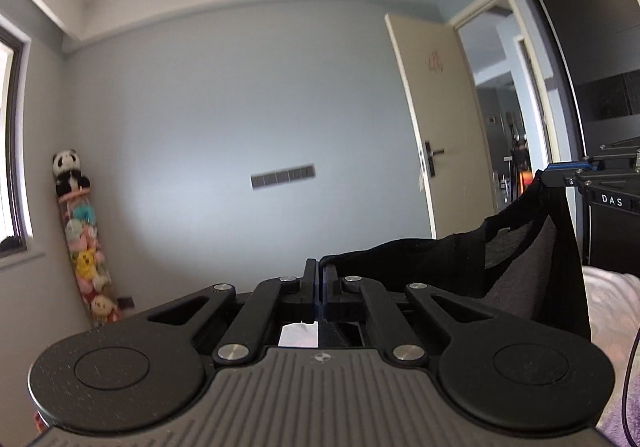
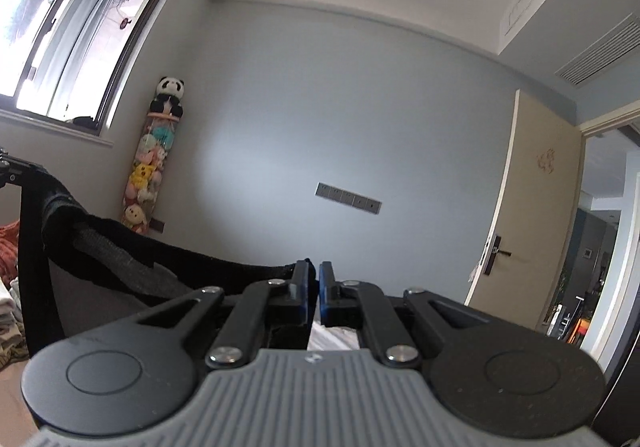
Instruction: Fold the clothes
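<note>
A home bedroom: pale blue walls, a panda-topped column of stuffed toys point(image 2: 154, 159) at ten o'clock, an open cream door point(image 1: 436, 123) at three o'clock.

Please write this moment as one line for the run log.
left gripper: shut on black garment | right gripper: shut on black garment | garment lifted, spanning between both

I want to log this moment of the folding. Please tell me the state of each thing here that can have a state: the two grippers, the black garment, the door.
left gripper: shut on the black garment.
right gripper: shut on the black garment.
black garment: lifted, hanging between both grippers, sagging in the middle, not folded.
door: open.
window: cannot tell if open.
</note>
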`<action>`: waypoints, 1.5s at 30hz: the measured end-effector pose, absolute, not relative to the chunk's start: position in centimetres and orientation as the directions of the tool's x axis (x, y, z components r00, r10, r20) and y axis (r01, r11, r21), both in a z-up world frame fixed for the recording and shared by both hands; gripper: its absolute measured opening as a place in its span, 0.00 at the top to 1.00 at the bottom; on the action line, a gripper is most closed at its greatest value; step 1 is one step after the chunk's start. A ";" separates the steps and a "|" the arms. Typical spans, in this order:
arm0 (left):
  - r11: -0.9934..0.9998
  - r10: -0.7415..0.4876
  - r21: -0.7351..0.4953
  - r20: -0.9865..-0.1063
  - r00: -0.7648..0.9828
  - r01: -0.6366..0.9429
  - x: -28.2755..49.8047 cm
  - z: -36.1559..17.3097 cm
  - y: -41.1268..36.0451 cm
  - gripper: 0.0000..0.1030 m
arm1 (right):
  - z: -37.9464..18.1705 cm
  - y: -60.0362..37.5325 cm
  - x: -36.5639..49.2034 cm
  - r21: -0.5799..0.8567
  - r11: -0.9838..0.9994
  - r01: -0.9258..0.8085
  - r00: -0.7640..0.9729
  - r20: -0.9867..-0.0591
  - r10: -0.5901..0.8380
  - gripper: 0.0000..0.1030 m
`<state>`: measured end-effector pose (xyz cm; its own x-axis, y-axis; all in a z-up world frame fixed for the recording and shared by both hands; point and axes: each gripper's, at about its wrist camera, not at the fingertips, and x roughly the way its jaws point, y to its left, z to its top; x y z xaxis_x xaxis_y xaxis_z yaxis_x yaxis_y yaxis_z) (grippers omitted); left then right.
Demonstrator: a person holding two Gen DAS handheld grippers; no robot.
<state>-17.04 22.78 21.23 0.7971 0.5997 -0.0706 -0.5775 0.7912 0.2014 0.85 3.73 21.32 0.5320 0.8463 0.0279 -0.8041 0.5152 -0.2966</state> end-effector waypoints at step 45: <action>0.985 -0.091 -0.033 -0.935 0.342 0.170 -8.4 -8.5 20.8 0.51 | -10.5 11.8 -1.0 0.068 -0.054 -0.996 -0.085 -0.874 0.479 0.57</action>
